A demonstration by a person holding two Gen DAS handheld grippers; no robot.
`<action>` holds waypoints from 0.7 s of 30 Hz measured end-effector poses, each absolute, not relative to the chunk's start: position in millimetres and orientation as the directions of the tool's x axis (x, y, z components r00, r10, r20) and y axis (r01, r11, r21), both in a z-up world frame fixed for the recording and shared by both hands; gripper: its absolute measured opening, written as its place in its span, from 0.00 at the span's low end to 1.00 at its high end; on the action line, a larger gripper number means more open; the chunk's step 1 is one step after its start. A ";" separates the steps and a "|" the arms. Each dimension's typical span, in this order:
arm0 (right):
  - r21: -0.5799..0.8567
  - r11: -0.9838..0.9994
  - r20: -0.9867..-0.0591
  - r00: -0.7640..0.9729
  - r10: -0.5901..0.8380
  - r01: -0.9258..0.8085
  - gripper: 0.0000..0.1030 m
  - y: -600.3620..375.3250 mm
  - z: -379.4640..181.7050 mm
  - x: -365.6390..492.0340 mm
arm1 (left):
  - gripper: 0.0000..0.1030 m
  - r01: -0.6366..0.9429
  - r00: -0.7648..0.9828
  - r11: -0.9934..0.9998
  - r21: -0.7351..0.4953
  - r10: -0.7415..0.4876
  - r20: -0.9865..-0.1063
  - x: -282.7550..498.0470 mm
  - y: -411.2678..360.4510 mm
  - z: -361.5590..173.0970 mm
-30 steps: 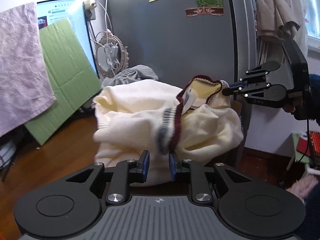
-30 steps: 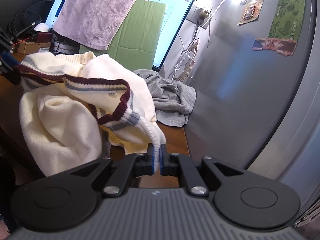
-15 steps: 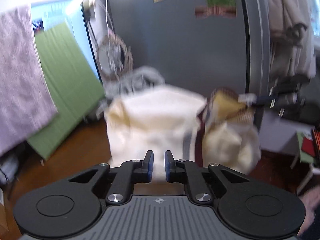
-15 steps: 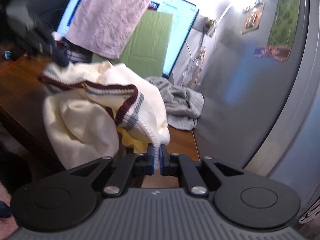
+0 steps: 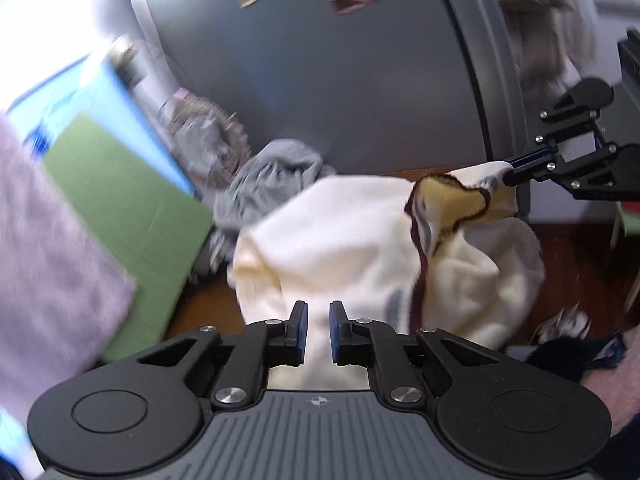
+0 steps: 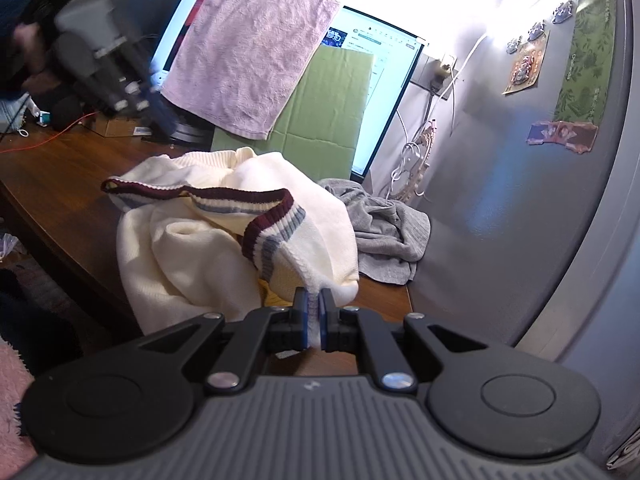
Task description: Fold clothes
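Dark wood counter (image 6: 60, 200) pushed up against a grey fridge (image 6: 520, 200), with a monitor (image 6: 384, 92), a green cardboard sheet (image 6: 332, 100) and a pink towel (image 6: 248, 60) behind it. The cream sweater (image 6: 208, 248) sits bunched on the counter, its striped maroon collar (image 6: 240, 196) on top, one side spilling over the near edge.

My right gripper (image 6: 314, 320) is clenched on the sweater's ribbed edge near the collar. My left gripper (image 5: 318, 332) has its jaws parted with a clear gap and cream knit showing between and behind them; in the right wrist view the left gripper (image 6: 132, 88) is blurred and up off the sweater, so I judge it released, holding nothing.

Step in hand, as I judge it: get the sweater spread flat before any fold. To do it well, I keep the right grip firm, bring the left down onto the matching shoulder or hem edge, pinch one layer only, then pull both apart and lay the body flat with the collar facing up.

In the way: a grey garment (image 6: 384, 232) lies crumpled just beside the sweater, touching it on the fridge side, so it could get dragged along or sit under the spread. The cardboard and towel crowd the back. Free counter is mostly to the left, so spread that way. The overhanging part may pull the knit off the edge.
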State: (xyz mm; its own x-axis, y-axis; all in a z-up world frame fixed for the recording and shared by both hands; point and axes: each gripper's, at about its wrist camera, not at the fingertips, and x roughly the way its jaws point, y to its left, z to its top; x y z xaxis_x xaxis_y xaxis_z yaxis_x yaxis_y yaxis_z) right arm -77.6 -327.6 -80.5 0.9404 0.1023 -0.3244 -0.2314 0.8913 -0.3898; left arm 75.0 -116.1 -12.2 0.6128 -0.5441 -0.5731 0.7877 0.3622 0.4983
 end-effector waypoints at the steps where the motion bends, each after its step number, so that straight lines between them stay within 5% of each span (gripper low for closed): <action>1: -0.387 0.892 -0.323 0.940 0.107 -0.234 0.05 -328.8 -81.7 -78.0 | 0.11 0.787 0.609 0.319 0.527 -0.539 -0.582 77.7 -125.7 -13.1; 6: -0.374 0.895 -0.315 0.941 0.124 -0.243 0.05 -334.6 -85.9 -78.7 | 0.11 0.780 0.599 0.134 0.611 -0.442 -0.668 84.5 -145.8 -49.8; 10: -0.368 0.893 -0.310 0.940 0.145 -0.259 0.05 -337.3 -85.5 -78.7 | 0.11 0.700 0.644 -0.007 0.714 -0.425 -0.636 66.9 -142.6 -61.6; 14: -0.364 0.891 -0.305 0.939 0.161 -0.271 0.05 -337.9 -86.1 -77.0 | 0.33 0.594 0.662 -0.203 0.779 -0.428 -0.616 56.9 -148.1 -60.3; 21: -0.357 0.889 -0.292 0.938 0.186 -0.287 0.05 -337.4 -92.1 -80.2 | 0.33 0.509 0.608 -0.556 0.657 -0.308 -0.732 63.9 -175.7 -64.7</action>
